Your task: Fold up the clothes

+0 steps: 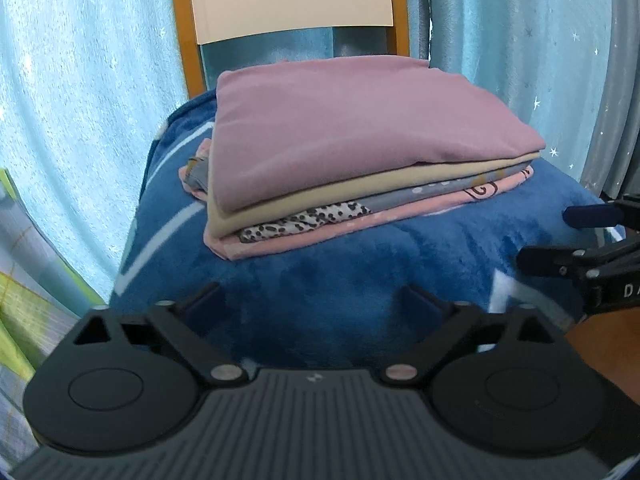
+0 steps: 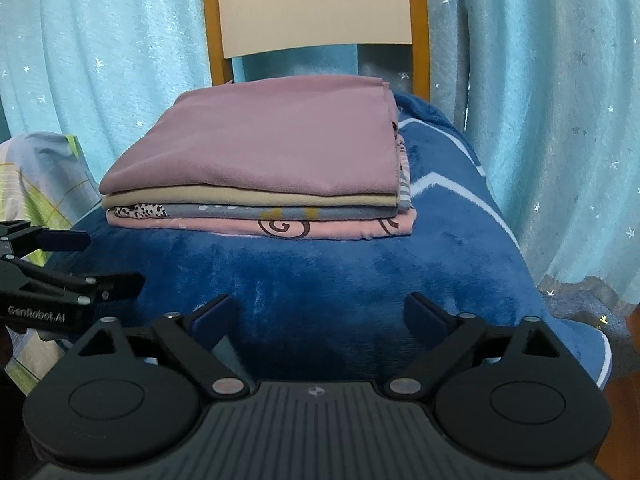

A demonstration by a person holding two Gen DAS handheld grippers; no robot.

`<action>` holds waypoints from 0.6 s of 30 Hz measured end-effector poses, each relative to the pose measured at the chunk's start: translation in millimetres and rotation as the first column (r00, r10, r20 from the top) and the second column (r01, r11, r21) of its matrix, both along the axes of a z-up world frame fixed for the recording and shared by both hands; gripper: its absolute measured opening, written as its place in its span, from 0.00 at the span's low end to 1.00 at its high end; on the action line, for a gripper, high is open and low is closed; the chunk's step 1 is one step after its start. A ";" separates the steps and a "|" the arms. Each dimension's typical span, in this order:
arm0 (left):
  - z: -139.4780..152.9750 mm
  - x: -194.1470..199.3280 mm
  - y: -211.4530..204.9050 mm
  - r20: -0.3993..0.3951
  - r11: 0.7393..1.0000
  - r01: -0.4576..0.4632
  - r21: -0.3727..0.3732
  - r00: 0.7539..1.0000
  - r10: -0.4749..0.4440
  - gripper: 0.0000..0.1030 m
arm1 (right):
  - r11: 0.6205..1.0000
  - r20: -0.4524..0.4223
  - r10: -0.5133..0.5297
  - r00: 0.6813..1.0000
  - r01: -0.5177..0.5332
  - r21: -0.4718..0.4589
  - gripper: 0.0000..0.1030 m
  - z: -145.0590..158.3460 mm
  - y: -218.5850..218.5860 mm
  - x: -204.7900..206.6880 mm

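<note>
The stack of clothes [image 2: 256, 168] lies folded flat on a blue blanket [image 2: 320, 280] spread over a chair seat: a mauve piece [image 1: 340, 128] on top, then a cream one [image 2: 248, 199], a grey-blue one and a pink one [image 2: 320, 227] at the bottom. It looks soft, light and limp, likely to sag or slide apart unless taken by a folded edge or from under the whole pile. Its long axis runs side to side, with folded edges facing the cameras and the looser ends at its right. Both the left gripper [image 1: 314, 304] and the right gripper [image 2: 320, 312] sit near the front of the pile, fingers spread and empty. Behind stand the chair back [image 2: 316, 8] and a pale blue curtain [image 2: 540, 120].
</note>
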State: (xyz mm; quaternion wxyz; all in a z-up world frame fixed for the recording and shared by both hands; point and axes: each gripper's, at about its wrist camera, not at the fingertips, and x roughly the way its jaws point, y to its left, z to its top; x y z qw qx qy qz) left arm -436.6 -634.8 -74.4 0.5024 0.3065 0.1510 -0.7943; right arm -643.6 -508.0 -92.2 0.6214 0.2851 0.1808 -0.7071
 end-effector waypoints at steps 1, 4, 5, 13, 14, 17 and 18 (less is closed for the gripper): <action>-1.5 0.2 0.3 -0.004 1.000 -0.002 -0.001 1.000 0.002 0.99 | 1.000 -0.006 -0.009 1.000 0.009 0.000 0.97 -0.7 -0.6 0.8; -4.2 0.8 -0.2 -0.014 1.000 -0.010 0.000 1.000 0.010 0.99 | 1.000 -0.010 -0.028 1.000 0.028 -0.006 0.98 -2.4 -1.8 1.8; -4.4 1.0 -0.6 -0.015 1.000 -0.012 0.000 1.000 0.012 0.99 | 0.999 -0.013 -0.034 0.999 0.034 -0.007 0.98 -2.6 -2.2 1.8; -2.2 0.1 -6.9 -0.033 0.999 -0.044 -0.001 0.998 0.044 1.00 | 0.998 -0.022 -0.067 0.997 0.067 -0.011 1.00 -5.6 -11.1 0.5; -3.1 0.0 -8.1 -0.037 0.999 -0.048 0.000 0.998 0.048 1.00 | 0.998 -0.028 -0.068 0.997 0.067 -0.013 1.00 -7.1 -11.5 1.0; -4.8 -0.3 -8.4 -0.046 0.998 -0.064 -0.004 0.997 0.063 1.00 | 0.998 -0.048 -0.068 0.996 0.067 -0.020 1.00 -11.6 -12.5 2.6; -4.9 -0.7 -8.3 -0.046 0.998 -0.067 -0.006 0.997 0.067 1.00 | 0.997 -0.052 -0.069 0.996 0.068 -0.024 1.00 -12.5 -11.9 2.8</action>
